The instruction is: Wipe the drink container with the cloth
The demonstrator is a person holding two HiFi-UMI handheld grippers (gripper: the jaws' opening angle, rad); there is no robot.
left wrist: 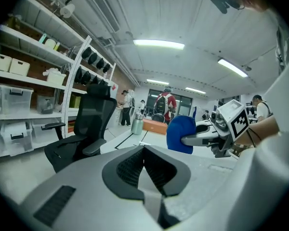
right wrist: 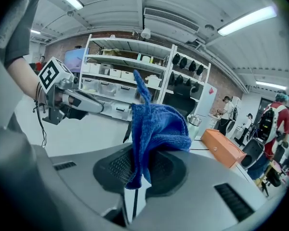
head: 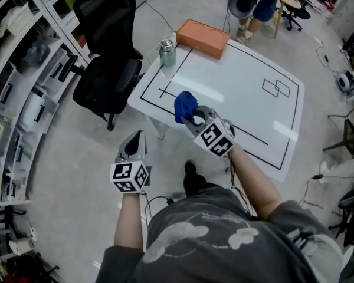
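Observation:
The drink container (head: 167,52), a pale green metal flask with a steel cap, stands upright at the far left corner of the white table (head: 242,93). My right gripper (head: 189,116) hangs over the table's near left part, shut on a bunched blue cloth (head: 184,106). In the right gripper view the cloth (right wrist: 156,129) spills out from between the jaws of that gripper (right wrist: 138,163), and the flask (right wrist: 195,121) shows behind it. My left gripper (head: 138,137) is off the table's near left edge, over the floor, shut and empty (left wrist: 143,150). From there the cloth (left wrist: 179,134) and flask (left wrist: 137,125) are visible ahead.
An orange box (head: 203,38) lies at the table's far edge, right of the flask. A black office chair (head: 109,69) stands left of the table. Shelving (head: 17,87) lines the left side. Black lines are marked on the tabletop. People stand in the background.

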